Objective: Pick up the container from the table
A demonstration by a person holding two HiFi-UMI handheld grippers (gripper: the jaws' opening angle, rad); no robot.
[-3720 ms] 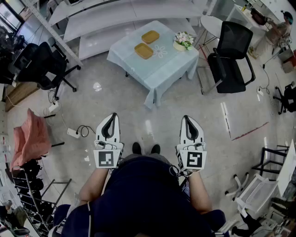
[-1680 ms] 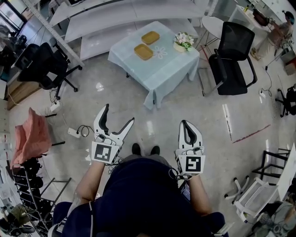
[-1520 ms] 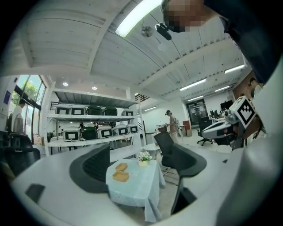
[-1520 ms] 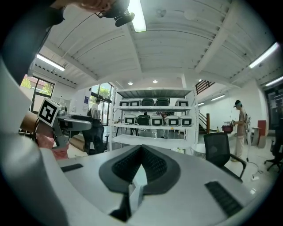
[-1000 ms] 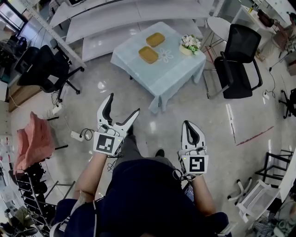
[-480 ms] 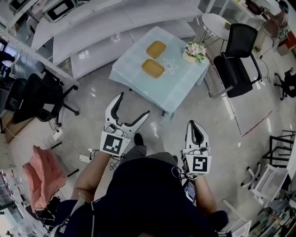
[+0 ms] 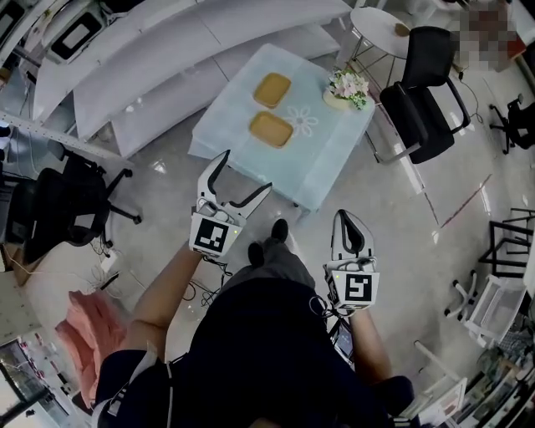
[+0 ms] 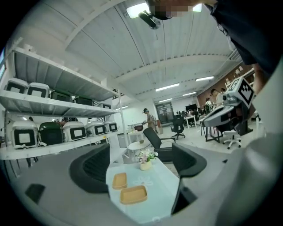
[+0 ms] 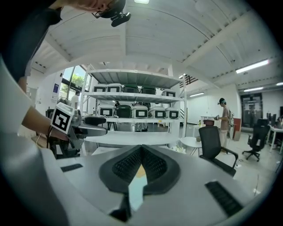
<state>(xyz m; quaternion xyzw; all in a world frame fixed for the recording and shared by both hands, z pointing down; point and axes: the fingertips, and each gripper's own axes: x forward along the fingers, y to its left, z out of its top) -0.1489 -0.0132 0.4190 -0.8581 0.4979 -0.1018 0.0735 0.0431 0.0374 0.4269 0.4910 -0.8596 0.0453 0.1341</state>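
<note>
Two shallow tan containers sit on a table with a pale blue cloth: the nearer container and the farther one. My left gripper is open and held out over the floor just short of the table's near edge, pointing at it. In the left gripper view both containers show between the spread jaws, well ahead of them. My right gripper hangs lower and farther back, shut on nothing; its view shows only a sliver of the table between the closed pads.
A pot of flowers stands at the table's right corner. A black office chair and a small round white table are to the right. Long white benches run behind. Another black chair and a pink cloth are at left.
The left gripper went from shut to open and has been lifted forward. The person has walked closer, so the table is now just ahead. The right gripper stayed shut.
</note>
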